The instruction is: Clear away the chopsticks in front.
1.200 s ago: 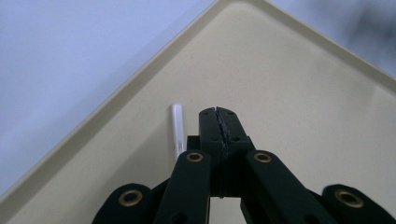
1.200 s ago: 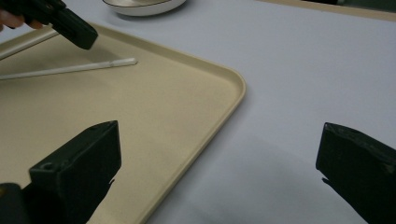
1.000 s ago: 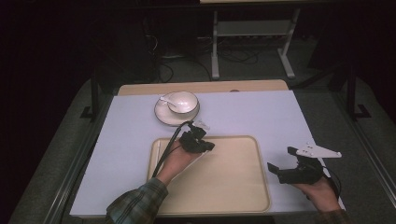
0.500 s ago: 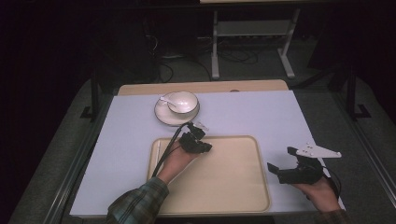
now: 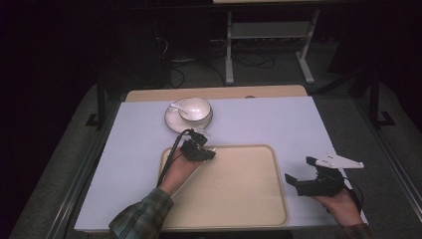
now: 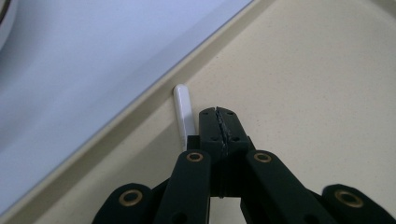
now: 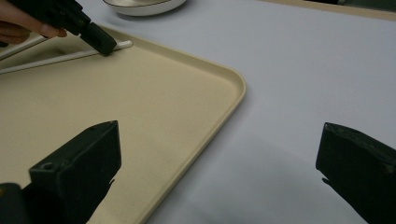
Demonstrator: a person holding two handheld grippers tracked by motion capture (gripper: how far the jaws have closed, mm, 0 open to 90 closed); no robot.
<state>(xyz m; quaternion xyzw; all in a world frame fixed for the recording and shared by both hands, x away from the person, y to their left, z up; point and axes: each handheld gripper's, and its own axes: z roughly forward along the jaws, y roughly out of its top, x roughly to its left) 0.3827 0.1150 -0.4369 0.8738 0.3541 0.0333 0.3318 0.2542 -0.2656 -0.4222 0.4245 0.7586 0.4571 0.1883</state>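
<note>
A beige tray [image 5: 249, 199] lies on the white table cover in front of the person. Two thin white sticks [image 7: 60, 57] rest in its far left corner. My left gripper [image 5: 208, 154] hovers low over that corner with its jaws pressed together. In the left gripper view, one white stick [image 6: 183, 112] lies just beside the closed tips [image 6: 218, 114], not between them. In the right gripper view, the left gripper [image 7: 100, 42] touches that stick near its end. My right gripper [image 5: 301, 172] is held open off the tray's right edge, with nothing between its jaws [image 7: 219, 135].
A white bowl [image 5: 195, 108] with a white spoon [image 5: 175, 105] stands on a saucer [image 7: 144, 5] beyond the tray's far left corner. The table's wooden far edge [image 5: 278, 91] shows past the white cover. Dark floor and a metal stand lie behind.
My left gripper has shifted very slightly left at the tray's far corner. The right gripper has stayed where it was.
</note>
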